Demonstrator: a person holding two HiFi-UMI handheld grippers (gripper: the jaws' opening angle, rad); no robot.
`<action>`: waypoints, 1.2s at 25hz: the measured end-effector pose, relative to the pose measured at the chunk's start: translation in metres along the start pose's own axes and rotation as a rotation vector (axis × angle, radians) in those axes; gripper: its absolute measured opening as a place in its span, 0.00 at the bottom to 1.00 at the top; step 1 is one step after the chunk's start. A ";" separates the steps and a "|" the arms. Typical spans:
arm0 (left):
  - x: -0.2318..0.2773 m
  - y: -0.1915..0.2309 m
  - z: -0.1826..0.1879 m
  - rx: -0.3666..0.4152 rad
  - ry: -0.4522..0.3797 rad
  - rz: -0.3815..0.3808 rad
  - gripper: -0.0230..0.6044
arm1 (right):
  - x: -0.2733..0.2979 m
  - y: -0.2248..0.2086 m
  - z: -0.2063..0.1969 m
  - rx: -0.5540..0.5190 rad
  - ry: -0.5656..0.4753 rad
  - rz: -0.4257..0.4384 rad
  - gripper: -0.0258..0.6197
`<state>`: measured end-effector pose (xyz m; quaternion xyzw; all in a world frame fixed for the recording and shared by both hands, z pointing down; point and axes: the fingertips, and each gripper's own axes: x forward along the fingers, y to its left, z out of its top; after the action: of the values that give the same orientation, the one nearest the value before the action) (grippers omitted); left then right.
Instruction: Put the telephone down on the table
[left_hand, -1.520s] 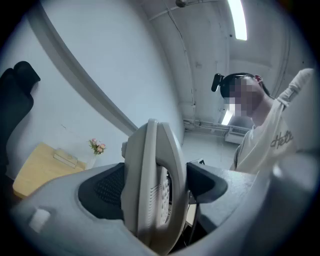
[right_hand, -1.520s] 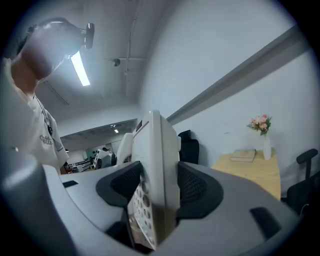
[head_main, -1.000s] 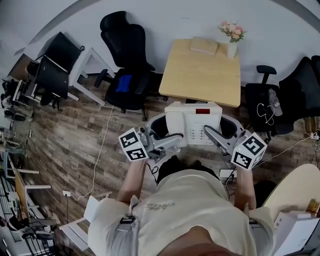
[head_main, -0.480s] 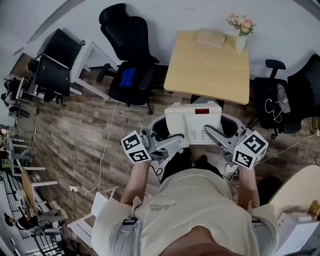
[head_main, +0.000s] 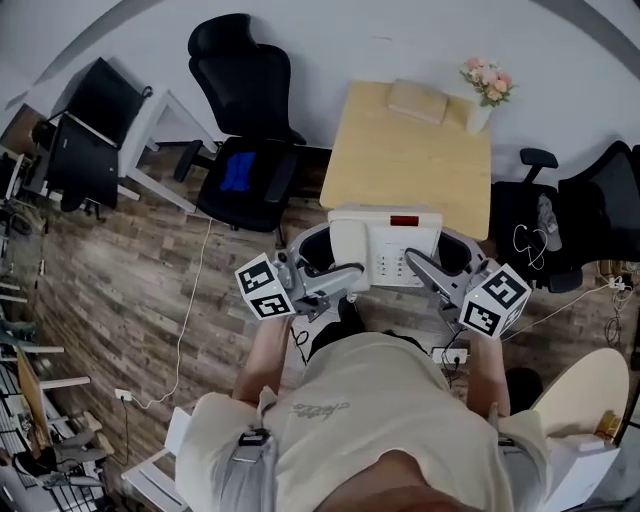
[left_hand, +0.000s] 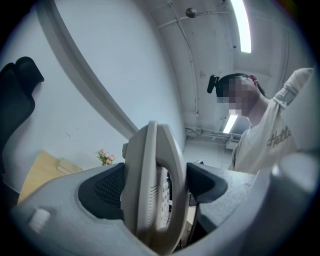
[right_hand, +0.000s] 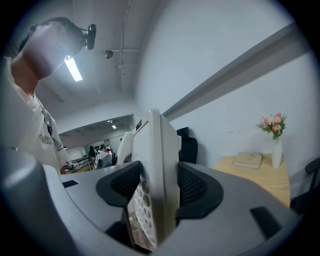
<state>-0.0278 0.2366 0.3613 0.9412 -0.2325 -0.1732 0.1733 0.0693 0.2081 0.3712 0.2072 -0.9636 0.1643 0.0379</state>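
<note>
A white desk telephone with a red display hangs in the air in front of me, held from both sides. My left gripper is shut on its left edge, the handset side. On the keypad side my right gripper is shut on its right edge. The light wooden table lies just beyond the telephone, its near edge close under the phone in the head view. In both gripper views the phone fills the gap between the dark padded jaws.
On the table's far side lie a tan book and a white vase of pink flowers. Black office chairs stand at the left and right of the table. A power strip and cables lie on the wood floor.
The table has drawn a little nearer to the telephone in the head view and the scene has shifted. Both grippers keep their hold on the phone.
</note>
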 end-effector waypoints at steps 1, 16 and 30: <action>0.000 0.007 0.006 0.001 -0.005 -0.009 0.64 | 0.007 -0.003 0.005 -0.002 -0.002 -0.010 0.38; -0.025 0.087 0.051 -0.011 0.005 -0.081 0.64 | 0.091 -0.025 0.022 0.021 -0.028 -0.067 0.38; -0.003 0.209 0.059 -0.108 0.039 0.016 0.64 | 0.171 -0.125 0.025 0.114 0.046 -0.026 0.38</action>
<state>-0.1339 0.0494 0.3952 0.9318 -0.2267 -0.1660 0.2298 -0.0355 0.0262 0.4094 0.2178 -0.9488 0.2231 0.0504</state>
